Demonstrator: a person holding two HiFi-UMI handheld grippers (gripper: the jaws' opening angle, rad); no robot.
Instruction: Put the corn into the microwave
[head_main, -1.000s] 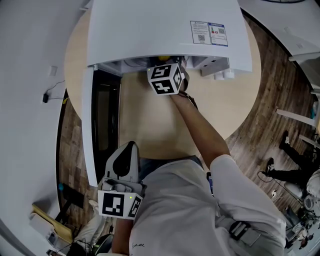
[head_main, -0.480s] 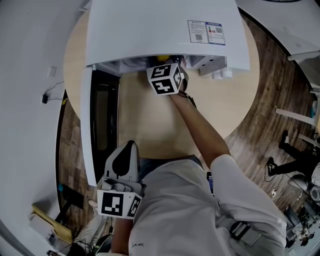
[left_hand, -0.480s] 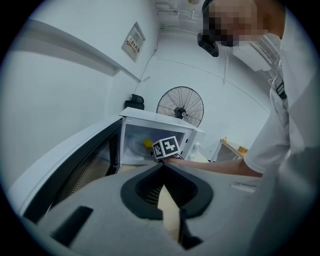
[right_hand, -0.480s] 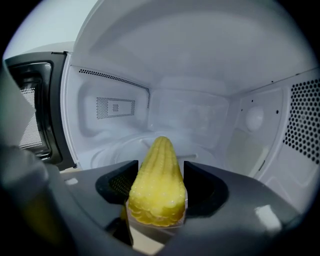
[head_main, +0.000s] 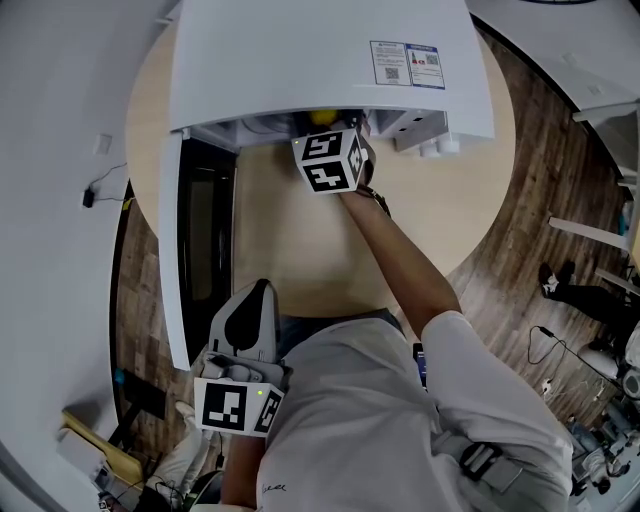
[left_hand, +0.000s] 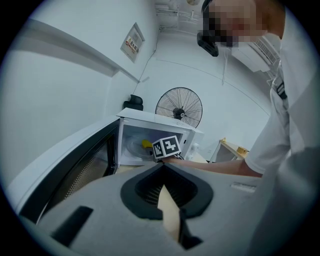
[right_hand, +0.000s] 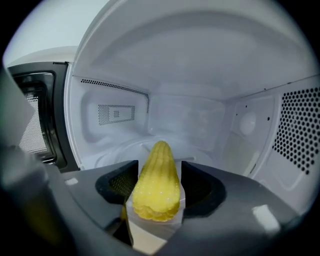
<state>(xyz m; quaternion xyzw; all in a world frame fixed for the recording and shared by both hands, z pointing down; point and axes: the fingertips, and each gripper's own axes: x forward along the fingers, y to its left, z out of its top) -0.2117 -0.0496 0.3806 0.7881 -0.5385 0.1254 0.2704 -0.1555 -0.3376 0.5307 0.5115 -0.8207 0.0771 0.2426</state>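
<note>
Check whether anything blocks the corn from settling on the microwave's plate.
Nothing visible does. The door stands wide open. The corn is already inside the microwave, above the plate, between the jaws of the right gripper, which have just been opening.

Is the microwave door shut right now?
No, the microwave door stands swung wide open at the left.

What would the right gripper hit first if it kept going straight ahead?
Probably the microwave's turntable, since it tilts downward; depth is unclear. The right gripper's jaws, just opening, straddle the corn.
</note>
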